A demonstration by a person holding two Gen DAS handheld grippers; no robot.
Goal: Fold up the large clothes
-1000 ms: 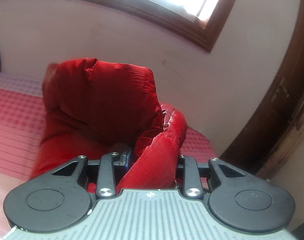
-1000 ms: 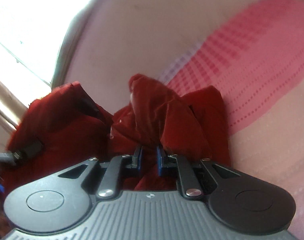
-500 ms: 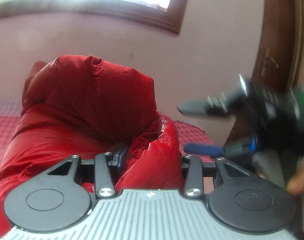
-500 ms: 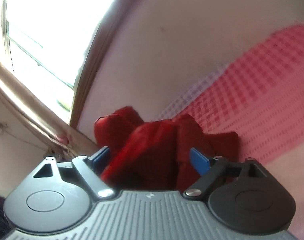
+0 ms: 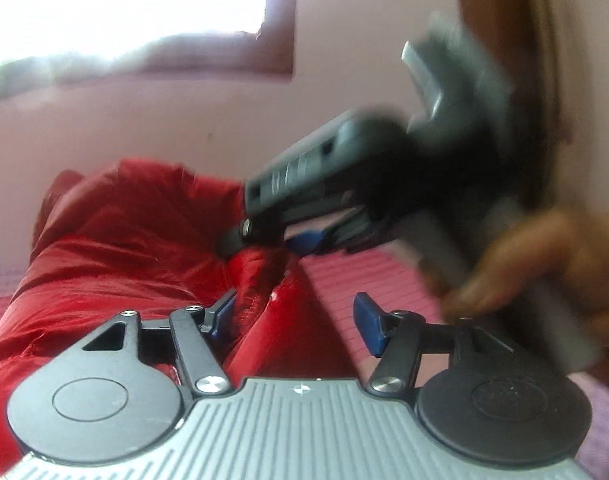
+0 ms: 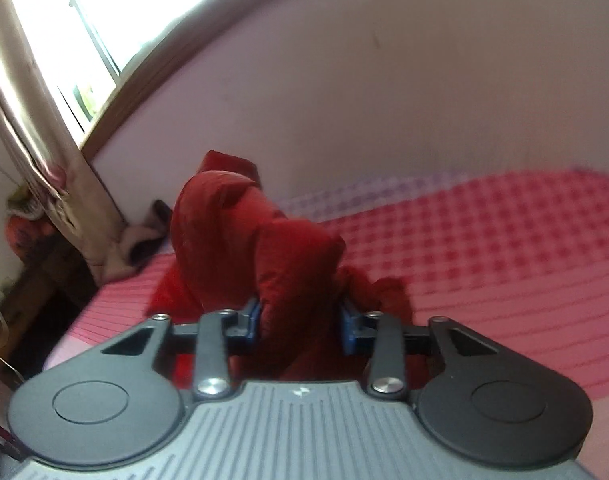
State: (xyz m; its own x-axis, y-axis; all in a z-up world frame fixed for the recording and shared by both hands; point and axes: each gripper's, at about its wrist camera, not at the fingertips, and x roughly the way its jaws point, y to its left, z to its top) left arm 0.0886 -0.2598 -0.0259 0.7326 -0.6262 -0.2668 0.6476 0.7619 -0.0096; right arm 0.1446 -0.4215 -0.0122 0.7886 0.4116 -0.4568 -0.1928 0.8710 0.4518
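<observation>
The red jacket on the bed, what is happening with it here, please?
A person is folding a red puffy jacket on a pink checked bed cover, with tongs in each hand. The left tongs are open, with red fabric against one pad only. The right tongs stand around a bunch of the jacket; whether they pinch it is unclear.

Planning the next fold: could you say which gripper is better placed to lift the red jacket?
Probably right: right gripper jaws press a red jacket fold; left gripper gapes open.
</observation>
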